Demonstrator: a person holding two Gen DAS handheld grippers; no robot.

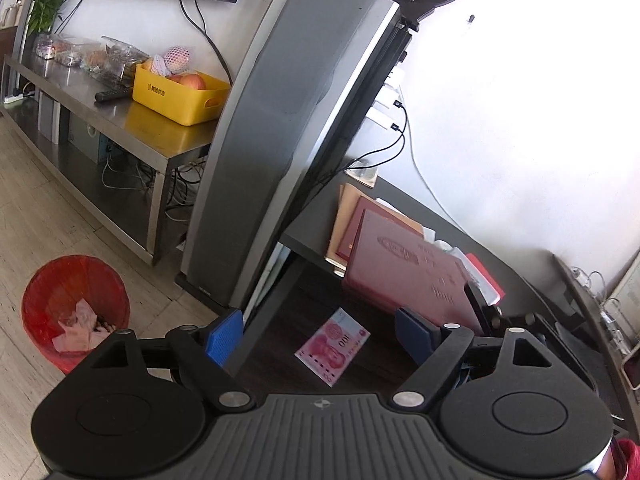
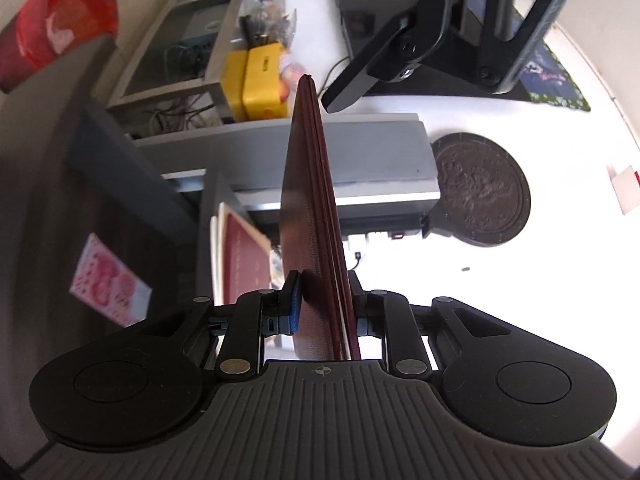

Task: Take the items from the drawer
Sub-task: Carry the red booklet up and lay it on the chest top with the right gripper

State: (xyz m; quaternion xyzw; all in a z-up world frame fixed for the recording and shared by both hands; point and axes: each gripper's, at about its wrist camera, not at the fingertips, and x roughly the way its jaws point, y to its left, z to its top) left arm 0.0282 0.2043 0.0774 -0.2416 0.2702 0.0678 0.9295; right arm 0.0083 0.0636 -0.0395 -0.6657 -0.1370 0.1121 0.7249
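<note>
My right gripper (image 2: 322, 300) is shut on a dark red booklet (image 2: 312, 208), held edge-on between its blue pads (image 2: 294, 300). The same booklet (image 1: 404, 268) shows in the left wrist view, lifted over the open dark wooden drawer (image 1: 296, 312). A pink banknote (image 1: 333, 346) lies flat on the drawer floor; it also shows in the right wrist view (image 2: 110, 280). More red and tan booklets (image 1: 352, 224) are stacked at the drawer's back. My left gripper (image 1: 320, 338) is open and empty above the banknote.
A tall grey speaker (image 1: 296, 128) stands beside the drawer. A steel bench (image 1: 168, 140) carries a yellow fruit basket (image 1: 180, 96) and a remote (image 1: 112, 95). A red waste bin (image 1: 76, 312) stands on the floor. Cables (image 1: 384, 148) hang by the wall.
</note>
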